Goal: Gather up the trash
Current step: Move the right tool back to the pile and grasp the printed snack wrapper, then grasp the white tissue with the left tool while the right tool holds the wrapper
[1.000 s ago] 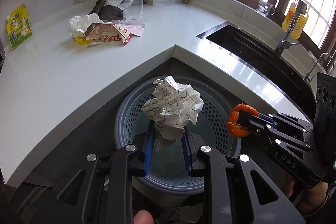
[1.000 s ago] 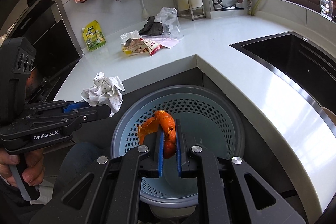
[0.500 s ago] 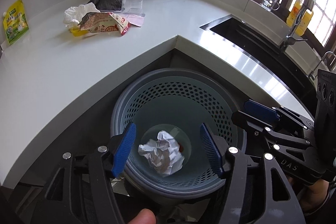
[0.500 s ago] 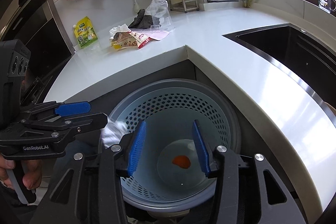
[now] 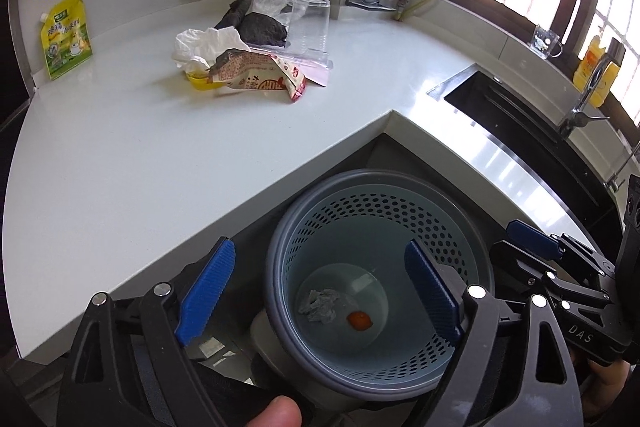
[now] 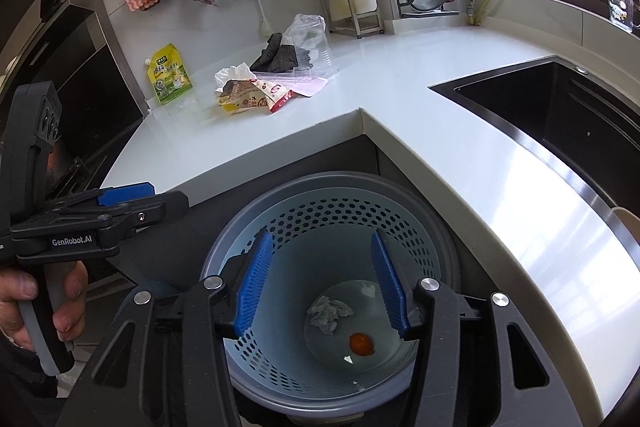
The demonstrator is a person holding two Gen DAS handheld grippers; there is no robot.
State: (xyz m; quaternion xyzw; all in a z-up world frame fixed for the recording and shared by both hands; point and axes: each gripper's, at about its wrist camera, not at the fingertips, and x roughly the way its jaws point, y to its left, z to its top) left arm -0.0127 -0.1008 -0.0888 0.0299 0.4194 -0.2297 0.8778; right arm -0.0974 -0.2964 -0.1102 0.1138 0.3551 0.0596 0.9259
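Over on the far left of the white countertop (image 5: pixel 120 155) a yellow-green pouch (image 5: pixel 66 37) leans on the wall, then comes the leftover trash pile: white tissue (image 5: pixel 204 45), a printed snack wrapper (image 5: pixel 260 75) lying flat with its long side running left-right, a dark crumpled lump (image 5: pixel 262 29) and a clear plastic cup (image 5: pixel 310 23) standing mouth-down I think, hard to be sure through the plastic. Further right sits the dark sink (image 6: pixel 560 115). Nothing blocks the pile.

Down in the counter's corner notch stands the perforated bin (image 5: pixel 288 255), upright, mouth up. On its bottom lie a crumpled paper ball (image 5: pixel 322 311) and, just right of it, a bit of orange peel (image 5: pixel 358 320), close but apart.

Left gripper (image 5: pixel 320 291) is tilted down over the bin's left rim, jaws having just spread wide, nothing between them. Right gripper (image 6: pixel 322 285) hangs over the bin mouth too, pointed down into it, jaws just parted, also empty. A hand (image 6: pixel 40 307) wraps the left gripper's handle.
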